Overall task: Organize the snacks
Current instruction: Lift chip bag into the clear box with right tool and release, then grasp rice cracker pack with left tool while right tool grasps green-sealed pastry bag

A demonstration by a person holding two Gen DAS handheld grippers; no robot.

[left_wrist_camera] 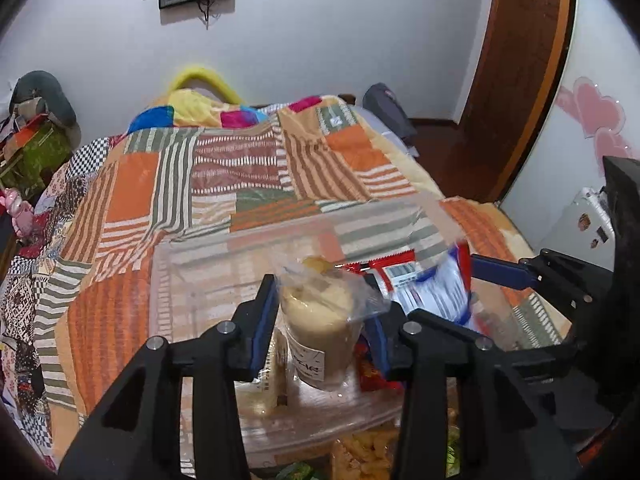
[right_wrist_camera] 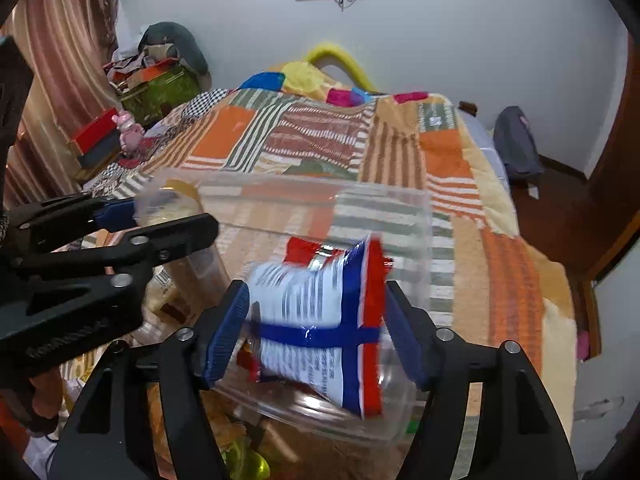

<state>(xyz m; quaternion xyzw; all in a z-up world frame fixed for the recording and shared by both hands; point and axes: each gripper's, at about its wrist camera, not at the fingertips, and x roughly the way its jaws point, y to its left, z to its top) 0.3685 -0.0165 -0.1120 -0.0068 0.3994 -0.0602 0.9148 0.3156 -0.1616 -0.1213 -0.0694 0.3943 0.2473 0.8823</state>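
Clear plastic forms the bin [left_wrist_camera: 188,280], which sits on a patchwork quilt [left_wrist_camera: 160,184] over the bed and receives both snacks.

Left claw [left_wrist_camera: 320,324]: its blue pads flank a clear pouch [left_wrist_camera: 320,320] of pale crumb with a white label. The left pad lies against the film, the right sits at its crumpled edge; whether they still press cannot be told. The pouch stands upright, low inside the bin.

Right claw [right_wrist_camera: 316,332]: jaws stand apart on either side of a white, blue and red packet [right_wrist_camera: 320,320]. The packet is blurred and tilted, apparently loose and dropping into the bin rather than held.

Recommended practice: open each claw fully only once its snack is below the rim, then withdraw straight up and back so the pads do not drag film or tip the light bin. Keep the two claws apart; they work close together.

More packets lie inside and in front of the bin.
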